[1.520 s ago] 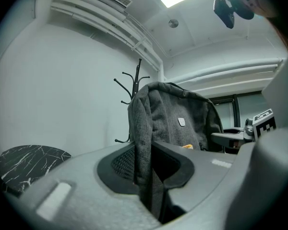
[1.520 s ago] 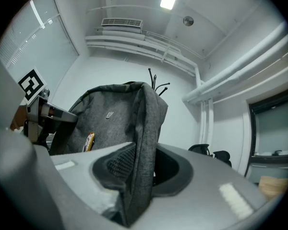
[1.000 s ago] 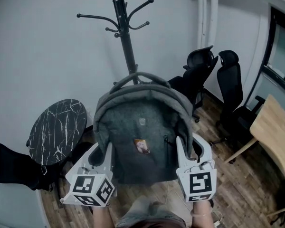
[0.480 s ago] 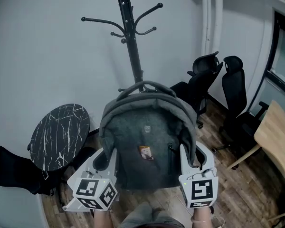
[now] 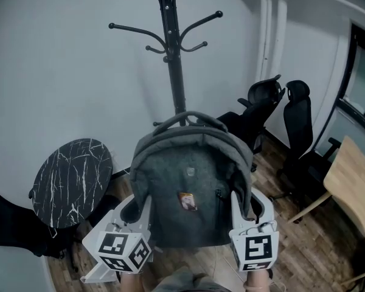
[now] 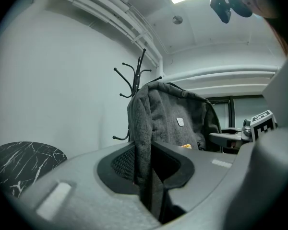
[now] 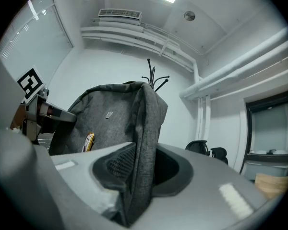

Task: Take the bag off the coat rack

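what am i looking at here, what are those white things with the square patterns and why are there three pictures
There is no robot here. A person holds a hand tool in each hand, and each tool ends in a two-jaw claw. The cubes with square markers are part of those tools.

The head view comes from a camera on the person's head, looking down. The other two come from cameras riding on each tool, looking along its jaws.

The left claw and the right claw each pinch one side of a grey backpack. Its fabric shows clamped between the jaws in both gripper views. The backpack is held up in front of a black coat rack, whose visible hooks are bare.

Around it are a round marble-patterned table, black office chairs and a wooden table, all on a wood floor.
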Demonstrator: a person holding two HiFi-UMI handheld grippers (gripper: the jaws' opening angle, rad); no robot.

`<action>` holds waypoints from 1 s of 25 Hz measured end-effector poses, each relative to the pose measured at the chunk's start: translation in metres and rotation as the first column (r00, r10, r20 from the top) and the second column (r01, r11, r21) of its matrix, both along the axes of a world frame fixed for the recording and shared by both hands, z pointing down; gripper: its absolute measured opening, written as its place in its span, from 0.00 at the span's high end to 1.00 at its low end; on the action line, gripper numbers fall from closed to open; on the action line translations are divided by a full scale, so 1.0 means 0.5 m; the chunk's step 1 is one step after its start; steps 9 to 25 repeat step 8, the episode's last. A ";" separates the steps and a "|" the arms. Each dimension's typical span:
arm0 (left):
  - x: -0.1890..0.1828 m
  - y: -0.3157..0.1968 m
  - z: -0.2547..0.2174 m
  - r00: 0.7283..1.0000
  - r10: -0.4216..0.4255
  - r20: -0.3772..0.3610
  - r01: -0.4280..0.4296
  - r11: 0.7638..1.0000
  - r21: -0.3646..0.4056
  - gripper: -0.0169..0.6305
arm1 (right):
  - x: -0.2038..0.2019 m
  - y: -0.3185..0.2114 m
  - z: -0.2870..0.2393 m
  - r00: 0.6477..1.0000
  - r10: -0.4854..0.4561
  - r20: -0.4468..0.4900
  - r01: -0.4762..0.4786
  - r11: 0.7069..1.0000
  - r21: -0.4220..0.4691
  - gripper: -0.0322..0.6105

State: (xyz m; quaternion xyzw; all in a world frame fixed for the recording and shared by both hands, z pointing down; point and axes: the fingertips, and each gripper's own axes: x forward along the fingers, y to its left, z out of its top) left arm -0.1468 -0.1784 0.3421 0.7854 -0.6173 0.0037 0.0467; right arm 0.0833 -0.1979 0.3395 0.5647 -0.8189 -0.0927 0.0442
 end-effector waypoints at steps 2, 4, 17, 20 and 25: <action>-0.009 -0.011 -0.001 1.000 0.006 -0.005 -0.006 1.000 0.001 0.86 | -0.008 -0.008 -0.003 1.000 0.005 -0.007 -0.005 1.000 0.001 0.79; -0.018 -0.021 -0.003 1.000 0.010 -0.009 -0.010 1.000 0.001 0.86 | -0.017 -0.016 -0.007 1.000 0.008 -0.014 -0.008 1.000 0.003 0.79; -0.034 -0.038 -0.007 1.000 0.012 -0.014 -0.012 1.000 0.005 0.86 | -0.032 -0.030 -0.011 1.000 0.011 -0.021 -0.010 1.000 0.005 0.79; -0.034 -0.038 -0.007 1.000 0.012 -0.014 -0.012 1.000 0.005 0.86 | -0.032 -0.030 -0.011 1.000 0.011 -0.021 -0.010 1.000 0.005 0.79; -0.034 -0.038 -0.007 1.000 0.012 -0.014 -0.012 1.000 0.005 0.86 | -0.032 -0.030 -0.011 1.000 0.011 -0.021 -0.010 1.000 0.005 0.79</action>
